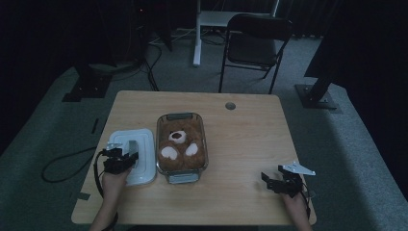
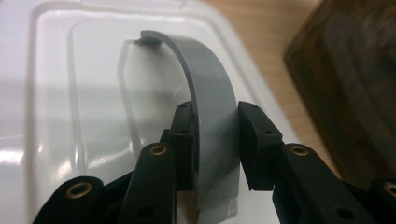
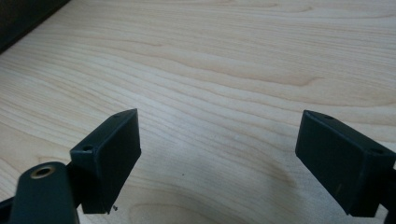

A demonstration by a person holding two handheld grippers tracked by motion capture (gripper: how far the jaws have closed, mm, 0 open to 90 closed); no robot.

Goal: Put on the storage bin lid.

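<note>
high view: a white lid lies flat on the table, just left of a clear bin that holds a brown bear lying face up. the left gripper sits over the lid's near half, at its grey handle. the right gripper rests low over bare wood near the table's right front corner, well apart from bin and lid. a chair stands on the floor behind the table.

left gripper view: what the high view cannot settle is plain here. the handle is a curved grey strap arching up off the lid, and the left gripper has a pad on each side of it, pressed to the strap, so it grips the handle. the bin's dark wall stands at the right edge.

right gripper view: the right gripper has its jaws wide apart, with bare table between them.

no brand, label or writing can be read on the lid or bin.
</note>
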